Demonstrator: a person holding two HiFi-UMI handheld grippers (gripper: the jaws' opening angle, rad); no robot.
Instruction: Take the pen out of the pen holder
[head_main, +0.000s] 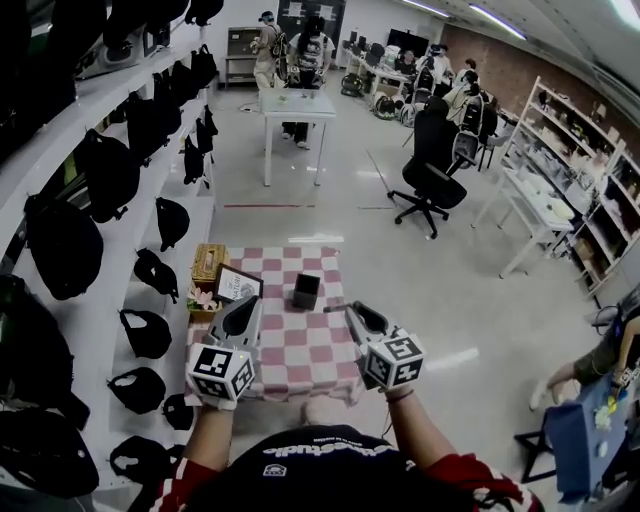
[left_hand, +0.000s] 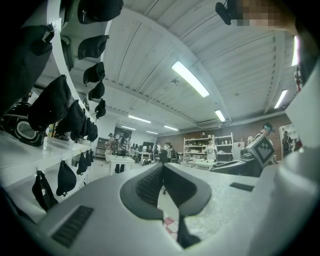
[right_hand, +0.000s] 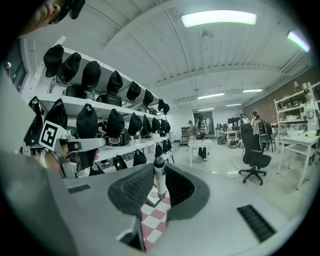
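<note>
The dark square pen holder (head_main: 306, 291) stands at the far middle of the small table with the red-and-white checkered cloth (head_main: 310, 352). My right gripper (head_main: 352, 312) hovers above the cloth, just right of and nearer than the holder, shut on a pen (head_main: 334, 308) whose end sticks out to the left. In the right gripper view the pen (right_hand: 159, 176) stands upright between the pads of that gripper (right_hand: 159, 171), its grey cap on top. My left gripper (head_main: 247, 306) is over the table's left side, left of the holder. Its jaws (left_hand: 163, 168) meet at the tip with nothing between them.
A framed picture (head_main: 238, 283) and a wicker basket (head_main: 209, 265) sit on the table's far left corner. Shelves with black caps and bags (head_main: 110, 175) line the left wall. Farther off are a white table (head_main: 297, 105), an office chair (head_main: 430, 170) and people.
</note>
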